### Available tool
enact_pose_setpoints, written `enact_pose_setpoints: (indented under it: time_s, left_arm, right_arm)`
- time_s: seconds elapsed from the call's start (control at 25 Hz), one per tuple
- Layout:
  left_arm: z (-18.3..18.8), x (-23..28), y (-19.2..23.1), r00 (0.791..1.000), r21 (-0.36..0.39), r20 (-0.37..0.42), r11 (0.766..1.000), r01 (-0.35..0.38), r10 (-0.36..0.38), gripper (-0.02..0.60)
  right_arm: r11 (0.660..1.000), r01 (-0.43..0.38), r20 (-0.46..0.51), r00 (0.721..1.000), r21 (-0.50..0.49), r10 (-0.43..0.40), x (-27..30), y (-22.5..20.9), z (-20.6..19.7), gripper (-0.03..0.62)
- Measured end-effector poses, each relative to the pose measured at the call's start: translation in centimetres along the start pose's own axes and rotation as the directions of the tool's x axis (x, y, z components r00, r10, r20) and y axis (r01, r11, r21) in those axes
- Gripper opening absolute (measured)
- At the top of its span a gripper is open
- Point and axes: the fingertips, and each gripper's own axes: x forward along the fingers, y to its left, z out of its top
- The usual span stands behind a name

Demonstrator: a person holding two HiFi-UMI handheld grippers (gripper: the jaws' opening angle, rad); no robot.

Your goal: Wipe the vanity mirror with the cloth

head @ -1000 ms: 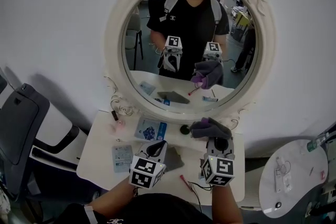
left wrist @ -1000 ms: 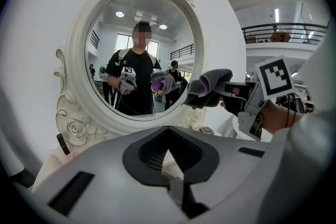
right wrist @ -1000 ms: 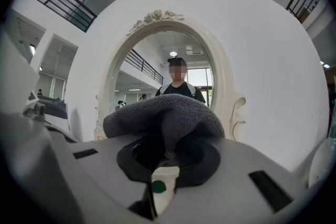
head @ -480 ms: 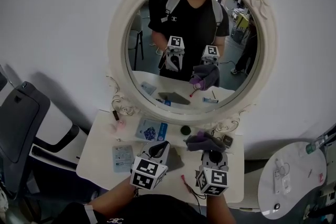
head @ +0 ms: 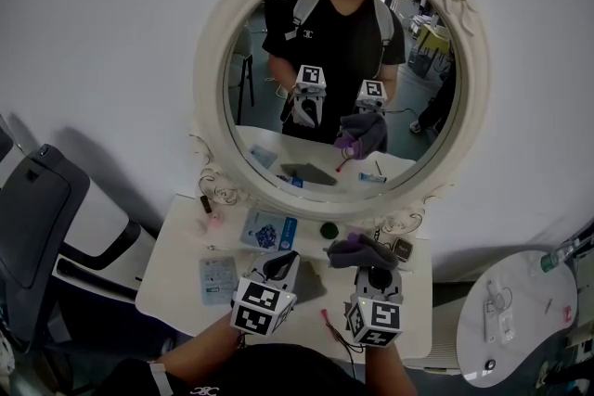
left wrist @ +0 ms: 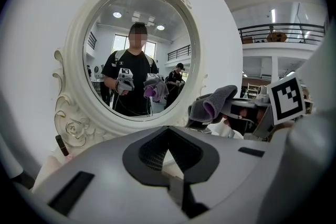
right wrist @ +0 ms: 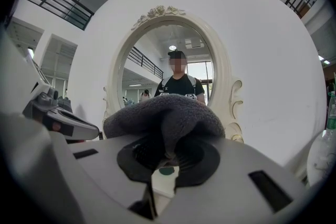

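Clenching the right gripper (head: 370, 264) on a bunched grey cloth (head: 355, 250), with the fabric mounding up over both jaws and filling the space between them in the right gripper view. Showing a purple inner fold at the cloth's edge in the left gripper view. Holding the cloth low in front of the vanity mirror (head: 340, 83), just below the bottom curve of its ornate white frame (head: 206, 60) and clearly apart from the glass. Carrying the left gripper (head: 277, 262) just beside the right one, pinched together on nothing, aiming at the mirror from above a dark grey pad (head: 309, 285) on the white table (head: 172, 269). Facing the oval glass squarely with both tools, and catching there the reflection of a person in a black top with grey shoulder straps, the two marker cubes and the cloth. Sharing the table top with a blue packet (head: 266, 229) near the mirror's foot, a pale sachet (head: 217, 275) further forward, a small dark round object (head: 327, 230), a slim dark tube (head: 204, 203) by the frame's scrollwork and a red-tipped cable (head: 327, 318) between the two grippers. Standing between a grey chair (head: 42, 209) at the left and a round white side table (head: 520, 315) at the right.
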Motion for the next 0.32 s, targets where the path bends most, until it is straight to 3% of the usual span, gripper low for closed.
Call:
enact_pose_setpoints:
  time_s: [0.32]
  left_arm:
    - [-0.01,0.16,0.40,1.000,-0.002,-0.003,1.000,-0.001,0.001,0.006]
  right_arm:
    - [1.000,-0.014,-0.007,1.000,0.000,0.014,0.27,0.57,0.11,0.048]
